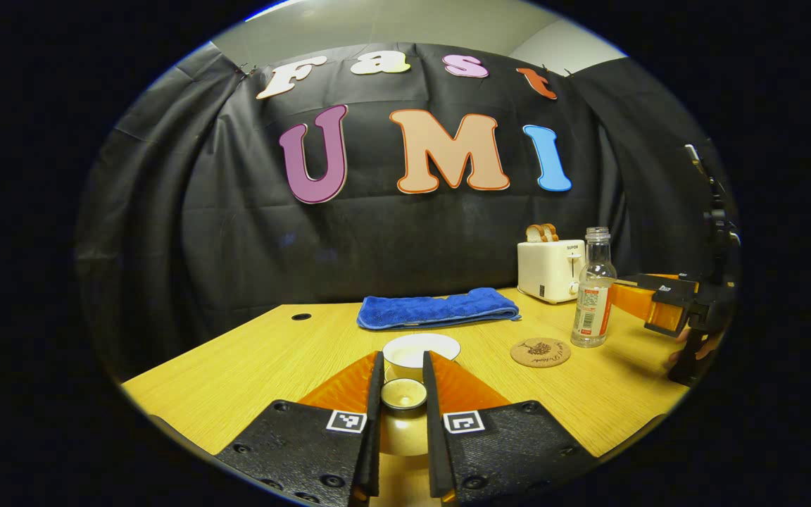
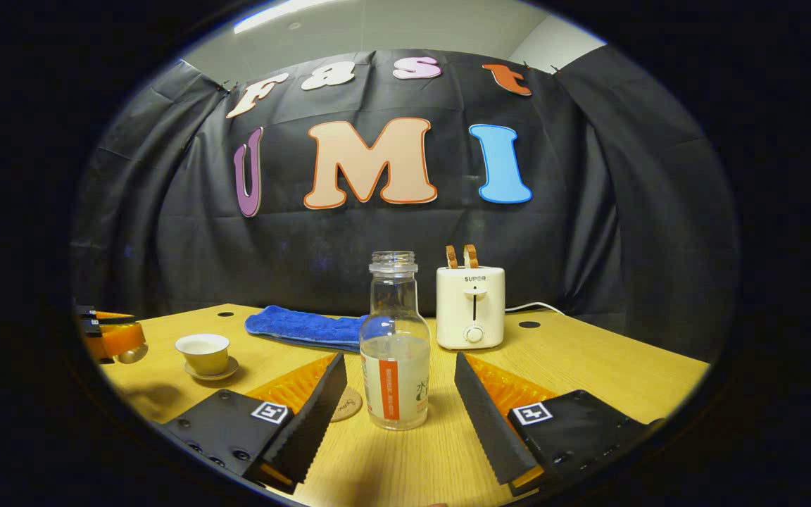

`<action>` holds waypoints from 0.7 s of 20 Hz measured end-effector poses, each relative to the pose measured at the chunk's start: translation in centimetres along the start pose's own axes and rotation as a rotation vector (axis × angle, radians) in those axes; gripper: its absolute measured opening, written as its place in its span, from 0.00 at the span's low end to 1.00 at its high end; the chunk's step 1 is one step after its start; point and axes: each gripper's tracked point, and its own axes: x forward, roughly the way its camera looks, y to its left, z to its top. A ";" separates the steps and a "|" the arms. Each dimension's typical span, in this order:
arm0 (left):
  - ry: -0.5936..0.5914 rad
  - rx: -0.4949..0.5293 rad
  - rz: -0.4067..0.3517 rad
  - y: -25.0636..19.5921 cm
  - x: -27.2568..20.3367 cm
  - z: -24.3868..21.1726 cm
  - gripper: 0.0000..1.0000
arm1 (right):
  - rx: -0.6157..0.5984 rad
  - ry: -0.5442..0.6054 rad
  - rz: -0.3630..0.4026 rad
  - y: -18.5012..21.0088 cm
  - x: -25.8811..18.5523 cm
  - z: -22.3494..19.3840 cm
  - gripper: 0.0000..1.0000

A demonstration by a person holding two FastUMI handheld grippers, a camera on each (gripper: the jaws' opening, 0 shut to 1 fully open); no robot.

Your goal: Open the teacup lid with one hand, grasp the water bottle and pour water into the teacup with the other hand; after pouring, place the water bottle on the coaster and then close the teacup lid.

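The left hand-held gripper (image 1: 403, 401) pinches the lid (image 1: 403, 394), lifted just in front of the open teacup (image 1: 421, 350). The right hand-held gripper (image 2: 400, 394) is spread wide around the water bottle (image 2: 395, 352). Squeeze its middle gently. The coaster (image 2: 346, 404) sits just beside it, left.

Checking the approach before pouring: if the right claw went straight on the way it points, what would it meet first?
Most likely the bottle: it stands upright between the open fingers of the right claw, untouched. The toaster stands farther back, slightly off that line.
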 end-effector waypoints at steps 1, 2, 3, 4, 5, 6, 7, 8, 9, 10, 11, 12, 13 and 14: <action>-0.004 -0.002 0.001 0.1 -0.1 0.0 0.25 | 0.000 0.001 0.005 0.2 0.7 0.0 0.98; 0.000 -0.002 0.006 0.2 0.0 0.0 0.25 | 0.001 0.004 0.005 0.3 1.4 -0.1 0.94; -0.005 -0.011 0.011 0.3 0.0 -0.1 0.25 | 0.001 0.009 0.002 0.3 2.0 -0.2 0.94; -0.012 -0.019 0.013 0.5 0.0 0.1 0.25 | 0.002 0.016 -0.004 0.3 2.7 -0.3 0.98; -0.016 -0.027 0.017 0.6 0.0 0.1 0.24 | 0.004 0.018 -0.012 0.3 3.3 -0.4 0.98; -0.021 -0.034 0.021 0.7 -0.1 0.2 0.25 | 0.003 0.020 -0.017 0.2 3.9 -0.4 0.94; -0.025 -0.042 0.027 0.9 0.0 0.2 0.25 | 0.003 0.022 -0.020 0.2 4.4 -0.5 0.98; -0.034 -0.054 0.028 1.2 -0.1 0.4 0.25 | 0.002 0.028 -0.020 0.3 4.9 -0.6 0.94; -0.031 -0.070 0.033 1.2 -0.1 0.1 0.25 | 0.004 0.033 -0.016 0.5 5.4 -0.7 0.98; -0.027 -0.059 0.029 1.1 0.0 0.1 0.25 | 0.003 0.034 -0.016 0.5 5.7 -0.7 0.98; -0.029 -0.057 0.019 0.9 -0.1 0.2 0.25 | 0.002 0.025 -0.008 0.8 5.9 -0.6 0.98; -0.030 -0.061 0.016 0.8 -0.1 0.2 0.25 | -0.004 0.016 -0.021 0.6 5.9 -0.2 0.94; -0.033 -0.064 0.018 0.9 -0.1 0.2 0.25 | -0.009 0.010 -0.036 0.5 6.1 -0.4 0.92; -0.031 -0.061 0.018 0.9 0.0 0.2 0.25 | -0.009 0.013 -0.052 0.2 6.1 -0.4 0.81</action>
